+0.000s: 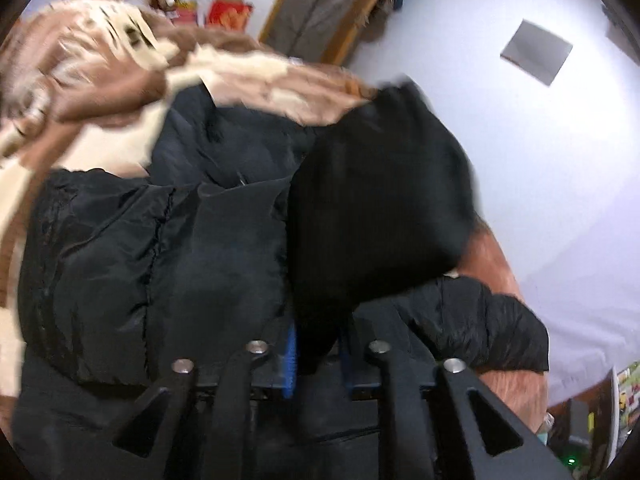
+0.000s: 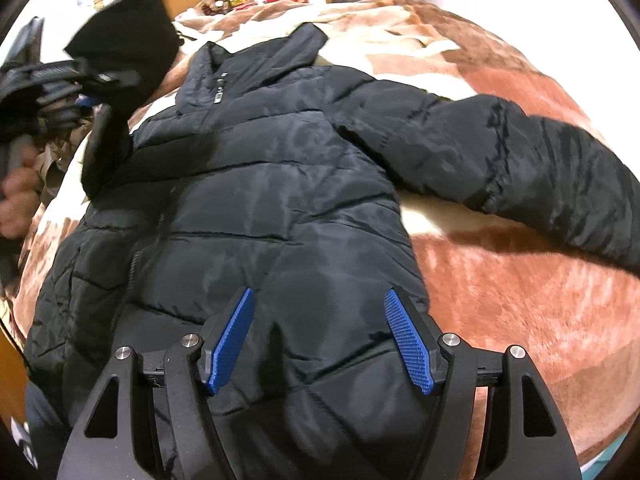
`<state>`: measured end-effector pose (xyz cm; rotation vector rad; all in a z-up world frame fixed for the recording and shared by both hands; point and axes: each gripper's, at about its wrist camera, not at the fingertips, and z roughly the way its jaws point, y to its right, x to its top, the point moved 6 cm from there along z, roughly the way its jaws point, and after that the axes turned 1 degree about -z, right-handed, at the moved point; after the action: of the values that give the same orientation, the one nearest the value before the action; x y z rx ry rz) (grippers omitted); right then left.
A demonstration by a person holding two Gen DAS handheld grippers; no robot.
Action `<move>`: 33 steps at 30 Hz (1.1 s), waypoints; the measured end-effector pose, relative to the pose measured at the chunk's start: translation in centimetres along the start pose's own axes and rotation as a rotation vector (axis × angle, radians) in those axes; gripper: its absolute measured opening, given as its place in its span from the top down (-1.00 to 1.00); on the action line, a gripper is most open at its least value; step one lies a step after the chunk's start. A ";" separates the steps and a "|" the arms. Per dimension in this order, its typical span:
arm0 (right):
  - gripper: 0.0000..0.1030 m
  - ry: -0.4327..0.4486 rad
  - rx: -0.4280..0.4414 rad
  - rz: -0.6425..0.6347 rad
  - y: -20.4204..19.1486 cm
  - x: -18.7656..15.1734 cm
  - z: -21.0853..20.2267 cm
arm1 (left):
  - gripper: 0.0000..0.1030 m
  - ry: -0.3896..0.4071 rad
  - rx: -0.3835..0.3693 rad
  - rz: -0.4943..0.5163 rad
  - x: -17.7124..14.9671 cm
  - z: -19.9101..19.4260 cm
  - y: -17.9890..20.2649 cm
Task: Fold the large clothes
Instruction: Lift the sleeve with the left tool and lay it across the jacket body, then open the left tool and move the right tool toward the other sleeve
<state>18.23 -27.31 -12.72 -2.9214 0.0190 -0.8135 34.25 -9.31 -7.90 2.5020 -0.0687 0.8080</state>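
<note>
A dark navy quilted puffer jacket [image 2: 280,200] lies front-up on a brown-and-cream plush blanket [image 2: 500,280] covering the bed, its collar toward the far end and 1 sleeve [image 2: 540,168] stretched out to the right. The right tongs [image 2: 320,336] hover over the jacket's lower body with the 2 blue ribbed pads [image 2: 408,340] wide apart and nothing between them. The left tongs [image 1: 316,344] show only slivers of their blue pads, set fairly close together, with the black cuff [image 1: 376,200] of the other sleeve lifted and draped between them; whether the pads press on it I cannot tell.
</note>
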 end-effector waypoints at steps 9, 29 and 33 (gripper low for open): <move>-0.33 0.035 -0.003 0.028 0.9 1.4 -0.5 | -0.52 0.013 -0.150 -0.011 0.4 -1.0 2.0; 0.16 -0.013 -0.016 -0.076 -4.7 16.4 14.5 | 0.10 0.027 0.406 -0.073 3.8 3.7 -23.0; 0.16 -0.011 -0.063 -0.117 -4.9 15.6 16.3 | 0.10 0.037 0.419 -0.058 3.2 4.5 -22.7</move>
<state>39.92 -21.48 -18.00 -3.0101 -0.1313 -0.8272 43.71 8.63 -19.48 2.8594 0.2058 0.9212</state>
